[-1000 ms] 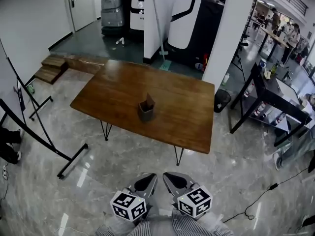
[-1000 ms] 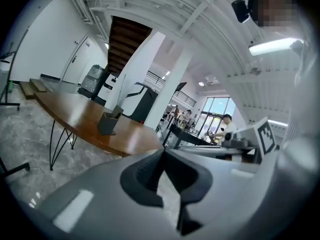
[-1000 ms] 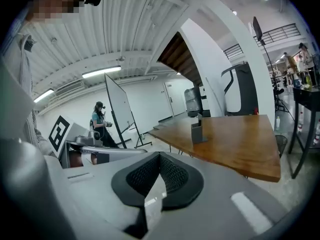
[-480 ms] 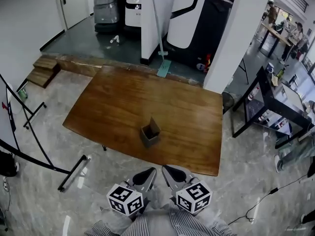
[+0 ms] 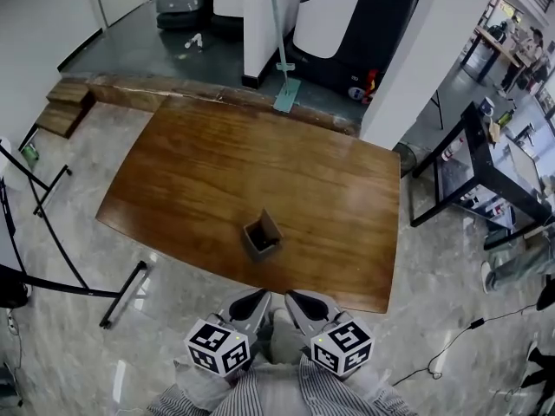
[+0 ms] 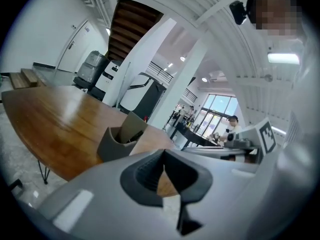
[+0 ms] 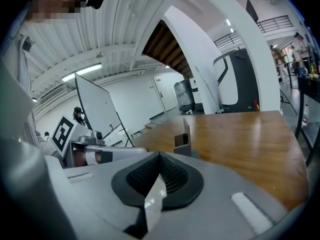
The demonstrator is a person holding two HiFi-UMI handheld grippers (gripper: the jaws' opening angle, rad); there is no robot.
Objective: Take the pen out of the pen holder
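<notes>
A small grey pen holder with a tall back flap stands on the brown wooden table, near its front edge. In the left gripper view the holder shows a dark pen leaning inside it. From the right gripper view the holder is seen edge-on. Both grippers hang side by side just short of the table's front edge, below the holder. My left gripper is shut and holds nothing. My right gripper is likewise shut and empty.
A black stand's legs lie on the marble floor at the left. A black side table stands at the right, a white pillar behind the table's far right corner. A mop leans past the far edge.
The table and pen holder have drawn nearer and lower in the head view as both grippers came forward together. Both stay shut.
</notes>
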